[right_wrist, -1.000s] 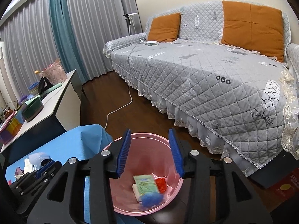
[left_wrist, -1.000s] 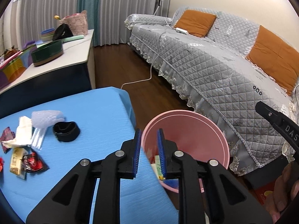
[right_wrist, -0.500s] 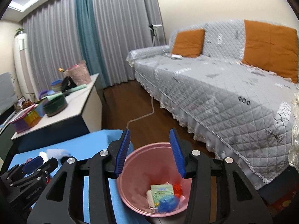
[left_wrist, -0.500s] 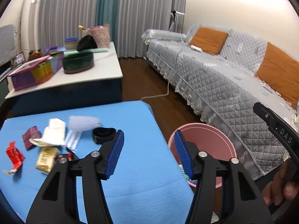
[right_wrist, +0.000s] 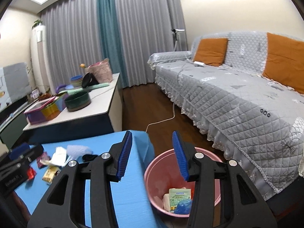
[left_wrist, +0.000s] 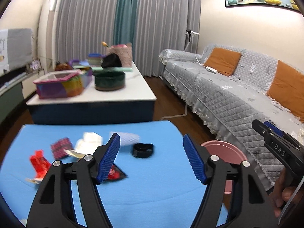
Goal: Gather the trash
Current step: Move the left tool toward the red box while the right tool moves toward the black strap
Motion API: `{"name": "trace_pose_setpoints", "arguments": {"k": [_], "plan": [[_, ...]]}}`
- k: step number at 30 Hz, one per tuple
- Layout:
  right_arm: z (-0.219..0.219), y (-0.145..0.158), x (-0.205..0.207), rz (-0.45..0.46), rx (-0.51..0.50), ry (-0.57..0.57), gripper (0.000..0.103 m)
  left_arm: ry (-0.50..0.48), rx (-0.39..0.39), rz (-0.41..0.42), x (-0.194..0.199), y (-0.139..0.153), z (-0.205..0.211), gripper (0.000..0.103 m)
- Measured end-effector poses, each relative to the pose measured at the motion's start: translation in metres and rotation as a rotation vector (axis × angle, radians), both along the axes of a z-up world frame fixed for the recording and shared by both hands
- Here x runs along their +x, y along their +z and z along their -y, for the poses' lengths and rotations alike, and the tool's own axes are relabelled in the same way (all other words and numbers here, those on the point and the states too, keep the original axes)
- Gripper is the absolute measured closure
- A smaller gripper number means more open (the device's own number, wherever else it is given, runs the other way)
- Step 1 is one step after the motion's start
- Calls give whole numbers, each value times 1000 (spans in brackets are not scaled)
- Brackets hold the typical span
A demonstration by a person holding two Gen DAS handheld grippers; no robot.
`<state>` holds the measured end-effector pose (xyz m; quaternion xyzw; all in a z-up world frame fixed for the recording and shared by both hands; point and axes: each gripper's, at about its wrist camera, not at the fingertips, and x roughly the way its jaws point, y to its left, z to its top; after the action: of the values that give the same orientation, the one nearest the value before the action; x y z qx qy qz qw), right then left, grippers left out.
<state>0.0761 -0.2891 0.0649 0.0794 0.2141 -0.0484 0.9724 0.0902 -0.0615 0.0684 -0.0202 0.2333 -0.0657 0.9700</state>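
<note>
My left gripper (left_wrist: 152,159) is open and empty above the blue table (left_wrist: 148,190). Trash lies on the table ahead and to its left: a black band (left_wrist: 142,150), a white mesh sleeve (left_wrist: 127,138), crumpled white paper (left_wrist: 88,142), a dark red packet (left_wrist: 61,147) and a red wrapper (left_wrist: 39,163). My right gripper (right_wrist: 152,157) is open and empty over the near rim of the pink bin (right_wrist: 157,171), which holds a green packet (right_wrist: 178,195) and a blue scrap (right_wrist: 183,206). The bin (left_wrist: 224,150) stands off the table's right edge.
A grey quilted sofa (right_wrist: 237,95) with orange cushions runs along the right. A white low table (left_wrist: 98,95) behind the blue one carries a green bowl (left_wrist: 109,80) and a coloured box (left_wrist: 60,84). A white cable (right_wrist: 161,120) lies on the wooden floor.
My left gripper has opened wide and swung left from above the bin to over the blue table. My right gripper has pulled back and tilted up a little; its jaws stay open.
</note>
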Motion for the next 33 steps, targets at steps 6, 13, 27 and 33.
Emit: {"name": "trace_pose_setpoints", "arguments": {"k": [6,13,27,33], "plan": [[-17,1,2,-15,13,31,58,25,14,-15,-2,3,-41,36],[-47,6,11,-51,14,104,59,136,-34,-48,-5,-14,-98,41],[-88,31,74,-105,33,304,78,309,-101,-91,-8,-38,-164,42],[-114,-2,104,-134,-4,384,78,390,-88,-102,-13,-53,-177,42]]}}
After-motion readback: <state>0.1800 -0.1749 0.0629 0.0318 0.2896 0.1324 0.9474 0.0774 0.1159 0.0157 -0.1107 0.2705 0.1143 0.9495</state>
